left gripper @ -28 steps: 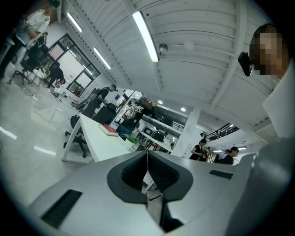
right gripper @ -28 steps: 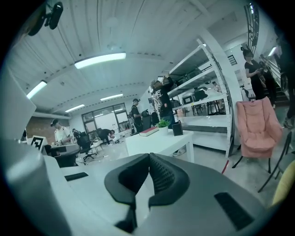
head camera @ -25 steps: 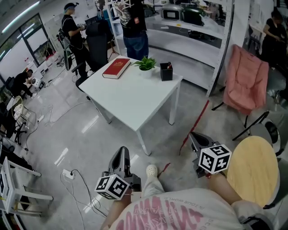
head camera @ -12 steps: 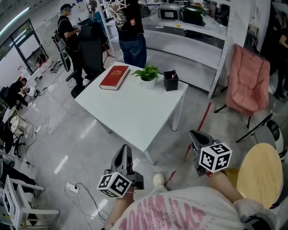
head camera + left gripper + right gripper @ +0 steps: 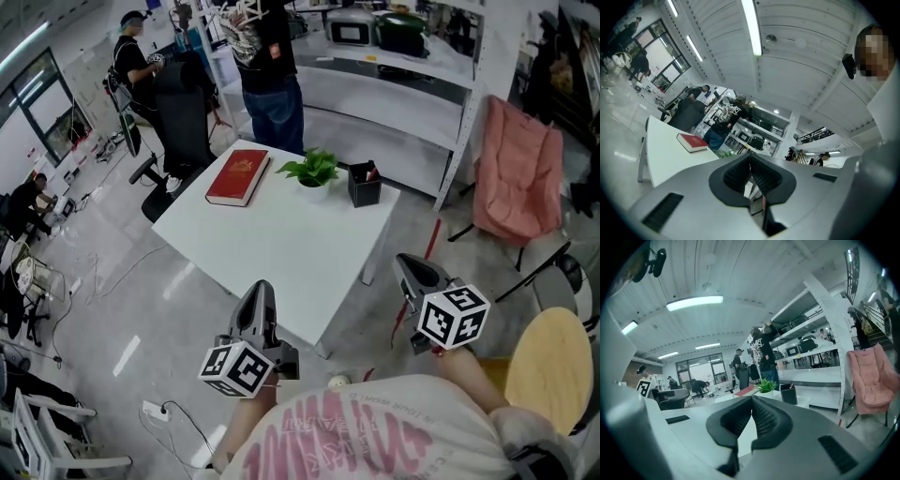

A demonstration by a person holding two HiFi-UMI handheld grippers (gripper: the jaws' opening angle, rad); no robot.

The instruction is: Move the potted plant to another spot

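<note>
Green plant far across table, out of reach. Left gripper, right gripper each closed, empty, aimed there to fetch it.

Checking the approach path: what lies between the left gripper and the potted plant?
Only bare white table, in the head view; nothing stands between the left gripper and the potted plant.

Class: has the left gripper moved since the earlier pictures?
Yes. The left gripper has come toward the square white table; in the head view its tips now overlap the table's near edge.
</note>
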